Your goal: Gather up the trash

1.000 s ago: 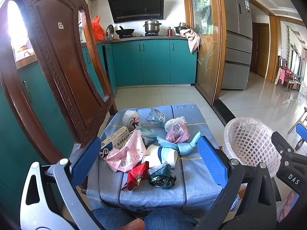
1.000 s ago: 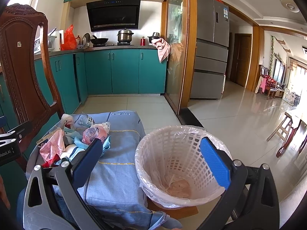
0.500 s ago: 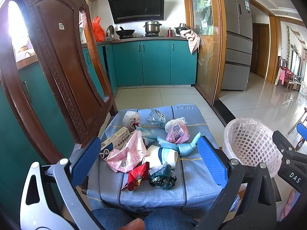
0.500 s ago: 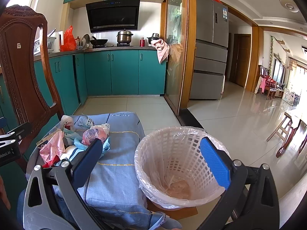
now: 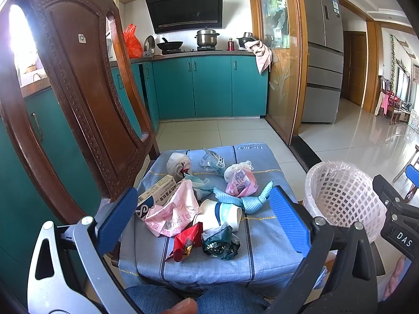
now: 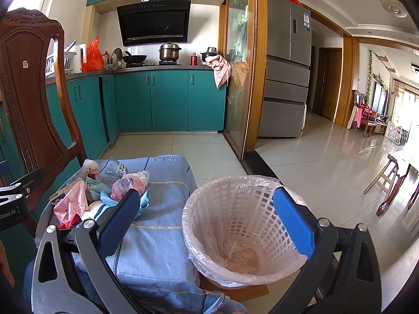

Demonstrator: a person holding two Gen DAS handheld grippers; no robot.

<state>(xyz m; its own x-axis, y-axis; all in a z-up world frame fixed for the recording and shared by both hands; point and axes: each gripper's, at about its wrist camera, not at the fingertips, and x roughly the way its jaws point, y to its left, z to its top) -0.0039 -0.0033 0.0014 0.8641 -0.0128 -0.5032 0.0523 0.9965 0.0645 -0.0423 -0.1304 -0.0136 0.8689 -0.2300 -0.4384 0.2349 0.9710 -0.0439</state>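
A heap of trash lies on a blue cloth-covered seat (image 5: 262,256): a pink wrapper (image 5: 172,212), a white paper cup (image 5: 218,213), a red packet (image 5: 187,240), a dark green crumpled bag (image 5: 220,243), a small carton (image 5: 155,196), a blue knotted cloth (image 5: 248,200) and a pink-white bundle (image 5: 239,180). My left gripper (image 5: 203,221) hangs open above the heap's near side, touching nothing. A white lattice bin (image 6: 243,225) with a clear liner stands right of the seat. My right gripper (image 6: 209,219) is open above its rim, empty.
A carved wooden chair back (image 5: 78,91) rises close on the left. Teal kitchen cabinets (image 5: 209,86) and a steel fridge (image 5: 323,65) stand behind. Shiny tiled floor (image 6: 327,162) stretches to the right, with a wooden stool (image 6: 392,180) at its edge. A denim-clad knee (image 5: 162,298) is below.
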